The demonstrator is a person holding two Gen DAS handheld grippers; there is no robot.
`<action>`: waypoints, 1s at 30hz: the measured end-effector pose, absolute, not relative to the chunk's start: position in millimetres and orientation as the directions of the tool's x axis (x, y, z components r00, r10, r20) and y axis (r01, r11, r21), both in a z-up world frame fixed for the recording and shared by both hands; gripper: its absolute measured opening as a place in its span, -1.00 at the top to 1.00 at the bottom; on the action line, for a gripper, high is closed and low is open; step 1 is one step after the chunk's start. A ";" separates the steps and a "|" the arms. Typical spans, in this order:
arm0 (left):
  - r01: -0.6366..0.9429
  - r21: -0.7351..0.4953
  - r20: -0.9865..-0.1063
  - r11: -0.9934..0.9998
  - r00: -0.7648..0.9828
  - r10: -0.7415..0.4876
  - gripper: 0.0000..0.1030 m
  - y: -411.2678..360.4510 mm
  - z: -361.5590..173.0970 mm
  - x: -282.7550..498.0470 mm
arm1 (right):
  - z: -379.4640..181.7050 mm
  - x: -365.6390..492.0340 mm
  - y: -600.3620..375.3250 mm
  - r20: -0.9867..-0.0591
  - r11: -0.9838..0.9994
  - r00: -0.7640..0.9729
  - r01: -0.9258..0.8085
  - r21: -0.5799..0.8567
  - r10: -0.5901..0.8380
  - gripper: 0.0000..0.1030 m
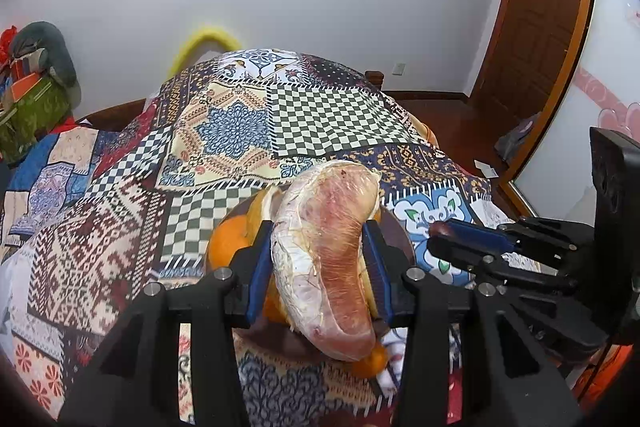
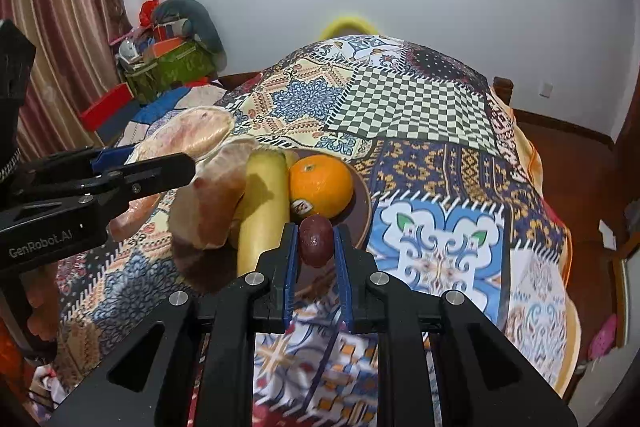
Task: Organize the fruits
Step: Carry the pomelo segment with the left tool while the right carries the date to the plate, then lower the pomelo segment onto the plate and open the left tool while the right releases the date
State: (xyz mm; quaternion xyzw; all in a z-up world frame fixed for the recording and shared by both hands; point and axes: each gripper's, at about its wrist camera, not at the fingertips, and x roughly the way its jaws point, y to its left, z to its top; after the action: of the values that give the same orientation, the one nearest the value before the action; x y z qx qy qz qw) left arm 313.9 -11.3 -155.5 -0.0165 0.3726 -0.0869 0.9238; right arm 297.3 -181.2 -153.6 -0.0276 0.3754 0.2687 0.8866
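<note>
The left gripper [image 1: 318,267] clamps a wrapped pomelo wedge [image 1: 328,259] above the brown plate [image 2: 362,203]; the right gripper [image 2: 316,247] pinches a small dark red fruit [image 2: 316,241] at the plate's near rim. On the plate lie a second wrapped wedge [image 2: 218,195], a banana [image 2: 262,211] and an orange [image 2: 321,185], touching side by side, with the patchwork cloth [image 2: 420,107] beyond

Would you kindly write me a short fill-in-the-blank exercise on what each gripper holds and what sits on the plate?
1. The left gripper is shut on a peeled pomelo ____.
2. The right gripper grips a small dark ____ fruit.
3. On the brown plate, the banana lies beside an ____.

Missing words: segment; red; orange
</note>
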 end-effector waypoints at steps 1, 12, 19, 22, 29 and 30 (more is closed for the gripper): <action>0.149 -0.096 -0.687 0.984 0.706 -0.174 0.16 -12.6 -156.5 317.6 | -153.6 299.7 -180.5 -0.681 0.853 0.573 -0.501 0.149 0.456 0.68; 0.148 -0.092 -0.708 0.985 0.685 -0.169 0.16 -20.9 -169.1 346.9 | -167.3 321.1 -172.2 -0.712 0.849 0.549 -0.514 0.127 0.438 0.68; 0.128 -0.105 -0.727 0.986 0.667 -0.164 0.16 -17.8 -183.2 358.8 | -177.7 330.1 -173.3 -0.736 0.854 0.519 -0.497 0.155 0.436 0.68; 0.125 -0.103 -0.733 0.987 0.661 -0.160 0.16 -17.7 -188.8 360.9 | -179.7 331.1 -170.0 -0.741 0.851 0.513 -0.504 0.148 0.433 0.68; 0.140 -0.076 -0.727 0.987 0.670 -0.151 0.15 -21.2 -190.5 360.4 | -186.8 335.9 -162.2 -0.748 0.847 0.510 -0.515 0.129 0.425 0.68; 0.142 -0.077 -0.725 0.987 0.671 -0.153 0.15 -21.6 -190.4 360.3 | -187.9 336.2 -161.3 -0.750 0.846 0.507 -0.517 0.132 0.426 0.68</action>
State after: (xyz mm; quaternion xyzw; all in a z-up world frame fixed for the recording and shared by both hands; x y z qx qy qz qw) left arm 360.3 -21.6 -190.4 -0.0072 0.3974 -0.0806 0.9141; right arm 336.2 -161.3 -187.9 -0.0546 0.4155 0.2721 0.8662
